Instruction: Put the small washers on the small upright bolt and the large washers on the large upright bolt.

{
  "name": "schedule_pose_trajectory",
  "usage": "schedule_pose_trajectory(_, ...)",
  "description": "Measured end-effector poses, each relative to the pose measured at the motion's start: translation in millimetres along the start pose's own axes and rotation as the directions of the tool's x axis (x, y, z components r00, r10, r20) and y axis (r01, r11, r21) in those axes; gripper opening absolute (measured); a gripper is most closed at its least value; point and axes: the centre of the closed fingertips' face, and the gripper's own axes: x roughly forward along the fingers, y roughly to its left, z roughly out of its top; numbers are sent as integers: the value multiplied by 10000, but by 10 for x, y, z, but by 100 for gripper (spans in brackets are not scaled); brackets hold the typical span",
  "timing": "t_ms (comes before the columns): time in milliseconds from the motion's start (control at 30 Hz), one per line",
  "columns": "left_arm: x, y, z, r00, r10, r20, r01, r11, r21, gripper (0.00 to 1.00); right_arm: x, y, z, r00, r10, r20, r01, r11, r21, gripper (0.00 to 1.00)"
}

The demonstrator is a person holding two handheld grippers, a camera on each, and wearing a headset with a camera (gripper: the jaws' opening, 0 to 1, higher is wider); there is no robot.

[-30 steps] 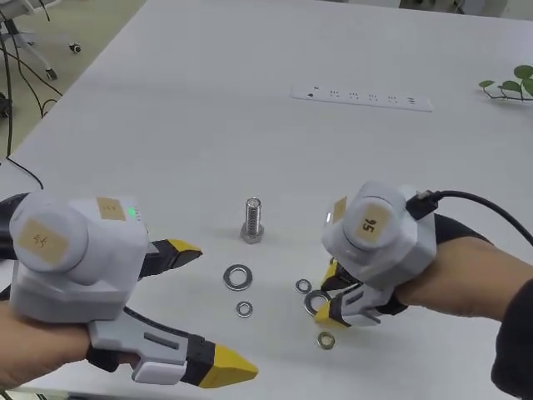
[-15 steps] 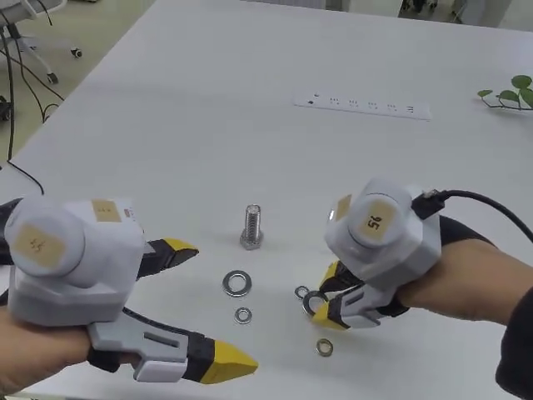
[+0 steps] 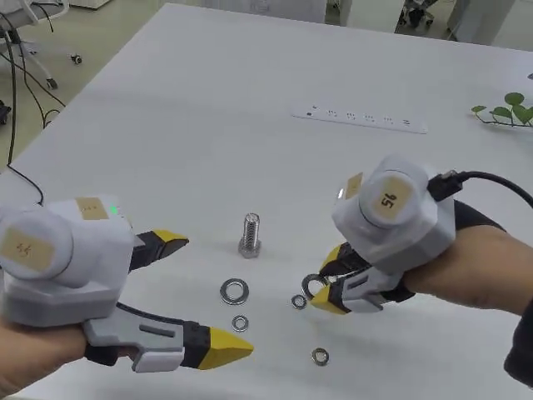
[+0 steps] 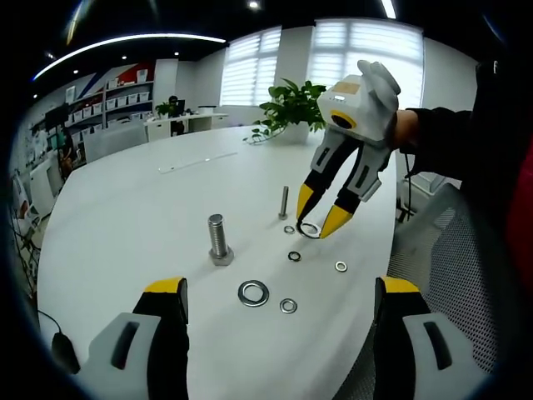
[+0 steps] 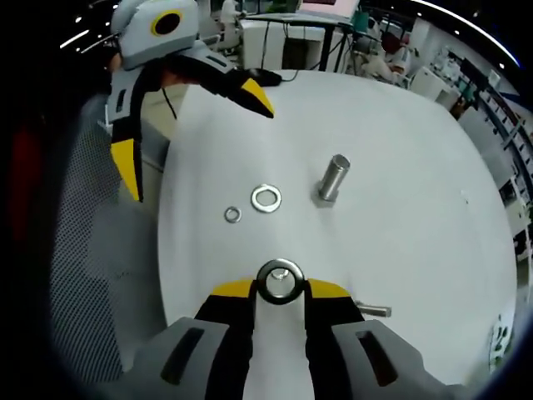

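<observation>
My right gripper (image 3: 326, 290) is shut on a large washer (image 3: 312, 286), held just above the table; the ring stands between the yellow tips (image 5: 280, 281). The large upright bolt (image 3: 250, 234) stands mid-table, left of that gripper. In the left gripper view the thin small bolt (image 4: 284, 202) stands upright just behind the right gripper (image 4: 321, 225). Another large washer (image 3: 234, 291) lies flat in front of the large bolt. Small washers (image 3: 241, 322) (image 3: 299, 302) (image 3: 320, 357) lie around it. My left gripper (image 3: 200, 296) hovers open at the near left, holding nothing.
A white power strip (image 3: 358, 119) lies far back on the white table (image 3: 166, 125). A green plant (image 3: 504, 108) sits at the far right edge. A black cable (image 3: 487, 187) trails from the right gripper. Chairs and cables are on the floor at the left.
The right gripper has risen a little off the table with the large washer between its tips. The left gripper has stayed open at the near left.
</observation>
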Motion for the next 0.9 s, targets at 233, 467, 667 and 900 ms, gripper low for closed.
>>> schedule_pose_trajectory(233, -40, 58, 56, 9992, 237, 318, -236, 9997, -31, 93, -99, -87, 177, 9995, -242, 215, 246, 9995, -221, 23)
schedule_pose_trajectory(467, -80, 136, 97, 9971, 476, 586, -474, 9989, -47, 92, -174, -209, 380, 9981, -443, 438, 462, 9980, -434, 23)
schedule_pose_trajectory(667, -112, 190, 101, 9953, 631, 728, -627, 9980, -84, 92, -192, -303, 576, 9964, -531, 653, 574, 9962, -652, 23)
schedule_pose_trajectory(900, -130, 230, 122, 9933, 744, 887, -741, 9972, -60, 91, -156, -372, 763, 9955, -521, 798, 591, 9944, -873, 23)
